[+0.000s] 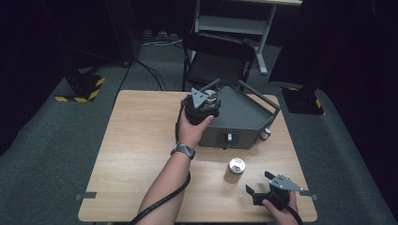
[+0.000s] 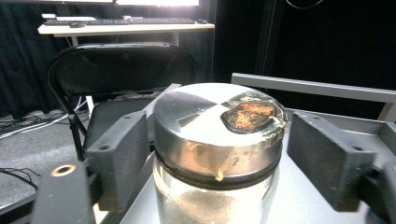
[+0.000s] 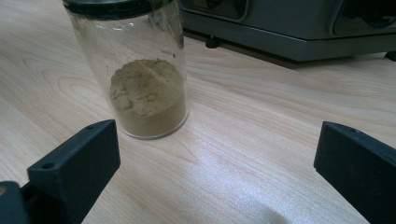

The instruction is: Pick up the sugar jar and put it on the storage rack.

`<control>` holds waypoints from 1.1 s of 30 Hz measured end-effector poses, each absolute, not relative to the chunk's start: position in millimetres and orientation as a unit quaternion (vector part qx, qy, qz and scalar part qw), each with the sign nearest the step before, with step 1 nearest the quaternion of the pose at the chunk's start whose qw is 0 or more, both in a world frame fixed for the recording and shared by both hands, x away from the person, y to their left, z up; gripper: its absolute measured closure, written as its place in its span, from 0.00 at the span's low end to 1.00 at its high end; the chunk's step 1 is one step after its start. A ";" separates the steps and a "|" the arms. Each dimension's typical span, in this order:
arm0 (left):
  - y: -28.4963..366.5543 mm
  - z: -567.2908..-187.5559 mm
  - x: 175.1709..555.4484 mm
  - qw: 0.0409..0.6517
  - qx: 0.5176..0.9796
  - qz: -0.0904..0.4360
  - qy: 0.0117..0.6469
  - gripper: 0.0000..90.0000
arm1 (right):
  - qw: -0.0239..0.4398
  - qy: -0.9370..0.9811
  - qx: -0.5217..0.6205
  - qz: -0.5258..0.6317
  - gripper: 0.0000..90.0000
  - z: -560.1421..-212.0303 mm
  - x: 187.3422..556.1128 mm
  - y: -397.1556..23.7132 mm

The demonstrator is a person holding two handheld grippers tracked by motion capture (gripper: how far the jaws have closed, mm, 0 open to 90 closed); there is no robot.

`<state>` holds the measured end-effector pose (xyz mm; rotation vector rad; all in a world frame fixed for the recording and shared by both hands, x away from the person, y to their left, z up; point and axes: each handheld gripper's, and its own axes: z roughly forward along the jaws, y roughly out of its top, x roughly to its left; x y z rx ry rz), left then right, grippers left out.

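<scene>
Item: glass spice jar with a metal lid, standing on top of the grey tray-topped box, at that box's rear left corner.
Contents: pale powder, part seen through the glass.
Tool state, left: left gripper straddles the lid; in the left gripper view the pads stand off both sides of it, the left one close, the right one with a clear gap. Jaws partway apart, holding nothing.
Step, as judged: release after setting this jar on the box. The next move calls for drawing the jaws back from the jar without brushing the lid.

Item: second glass jar, part filled with tan powder, upright on the wooden table, just in front of the box, towards the near right corner.
Tool state, right: right gripper jaws wide, nothing between them, aimed at this jar from short of it.

Pose: left forearm reaches across the table, hand wrapped over the gripper body. Right hand low at the near right edge.
</scene>
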<state>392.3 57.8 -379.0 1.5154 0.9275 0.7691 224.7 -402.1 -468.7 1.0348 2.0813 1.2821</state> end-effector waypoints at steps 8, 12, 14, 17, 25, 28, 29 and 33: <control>64.2 -377.2 382.4 0.576 0.634 0.332 0.394 0.05 | 0.243 0.763 0.377 0.465 0.00 -468.0 224.2 -400.1; 68.3 -379.0 376.7 0.579 0.632 0.331 0.395 0.03 | 0.244 0.765 0.375 0.463 0.00 -467.6 224.4 -399.1; 70.4 -380.4 372.7 0.581 0.631 0.332 0.392 0.02 | 0.245 0.765 0.375 0.463 0.00 -467.8 223.8 -398.9; 74.6 -381.0 366.9 0.585 0.628 0.332 0.393 0.01 | 0.245 0.764 0.377 0.463 0.00 -467.8 223.3 -398.7; 84.4 -383.7 346.1 0.590 0.634 0.328 0.377 0.01 | 0.247 0.768 0.371 0.459 0.00 -467.1 223.3 -397.7; 86.0 -387.2 338.6 0.594 0.634 0.323 0.376 0.01 | 0.249 0.769 0.371 0.457 0.00 -466.9 222.8 -396.7; 86.4 -387.6 336.9 0.593 0.635 0.323 0.374 0.01 | 0.249 0.770 0.370 0.457 0.00 -466.8 222.8 -396.4; 88.6 -392.1 328.8 0.597 0.636 0.318 0.370 0.01 | 0.250 0.771 0.369 0.454 0.00 -466.5 222.2 -395.1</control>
